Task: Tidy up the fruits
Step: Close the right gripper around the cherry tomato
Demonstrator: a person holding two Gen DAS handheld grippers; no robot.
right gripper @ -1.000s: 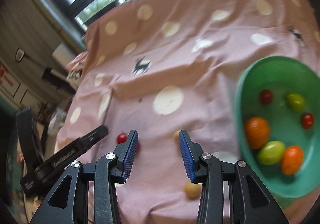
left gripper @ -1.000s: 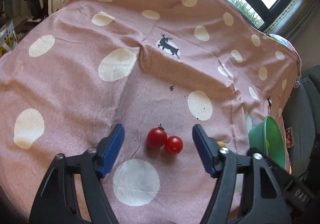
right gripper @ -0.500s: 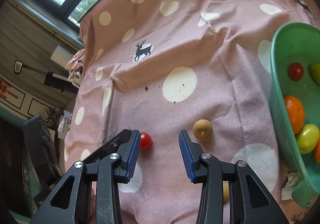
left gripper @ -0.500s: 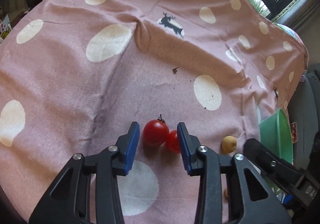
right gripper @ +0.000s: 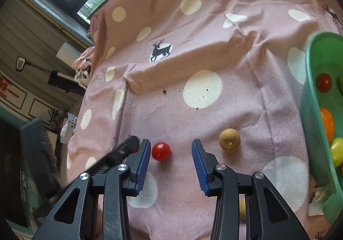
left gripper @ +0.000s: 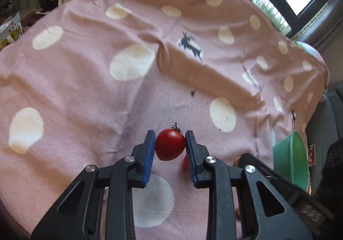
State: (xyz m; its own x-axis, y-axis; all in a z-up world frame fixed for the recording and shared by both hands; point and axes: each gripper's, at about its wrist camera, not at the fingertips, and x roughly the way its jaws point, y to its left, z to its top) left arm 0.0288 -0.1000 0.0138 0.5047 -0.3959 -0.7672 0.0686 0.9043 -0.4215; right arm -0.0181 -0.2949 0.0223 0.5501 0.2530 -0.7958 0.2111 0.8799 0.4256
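A red cherry tomato (left gripper: 170, 147) with a dark stem sits between the blue pads of my left gripper (left gripper: 169, 139), which is shut on it over the pink dotted cloth (left gripper: 85, 90). A second red tomato (left gripper: 184, 161) peeks out behind the right finger. In the right wrist view that tomato (right gripper: 161, 151) lies on the cloth between the fingers of my right gripper (right gripper: 171, 145), close to the left pad and untouched; the jaws stand apart. A round brown fruit (right gripper: 229, 140) lies just right of them. The green bowl (right gripper: 310, 111) is at the right edge.
The bowl holds a red tomato (right gripper: 324, 82), an orange (right gripper: 327, 124) and a yellow-green fruit (right gripper: 337, 151). A small yellowish fruit (right gripper: 242, 209) lies under the right finger. Crumpled white paper (right gripper: 319, 199) sits by the bowl. Dark crumbs dot the cloth (right gripper: 193, 94).
My left gripper's jaws went from wide apart around two tomatoes to shut on the larger one. The right gripper came down and leftward, so the bowl slid to its view's right edge.
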